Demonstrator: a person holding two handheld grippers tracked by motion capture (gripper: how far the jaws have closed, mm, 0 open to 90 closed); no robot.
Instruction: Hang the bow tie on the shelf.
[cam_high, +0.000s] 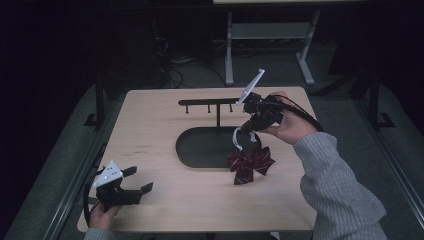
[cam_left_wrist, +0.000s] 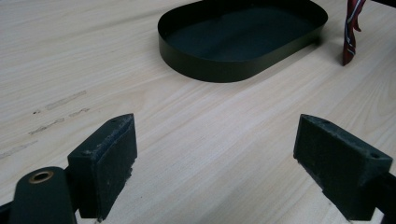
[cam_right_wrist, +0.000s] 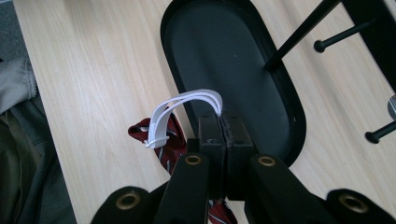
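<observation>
On the desk, beside the black tray under the peg rack, a red striped bow is being lifted by its white loop, pinched in the closed right tool; hanging it is judged outstanding. The left tool is being held wide, empty.

Table: oval tray sits mid-table. Post of the peg rack stands in the tray's far part, crossbar running left-right above the far rim. Bow tie lies on the table just right of the tray's near-right rim, touching it or nearly, hard to tell. Its elastic loop rises to the right gripper, which hangs over the tray's right end. Left gripper is at the near-left corner, well apart from the tray, pointing toward it.
</observation>
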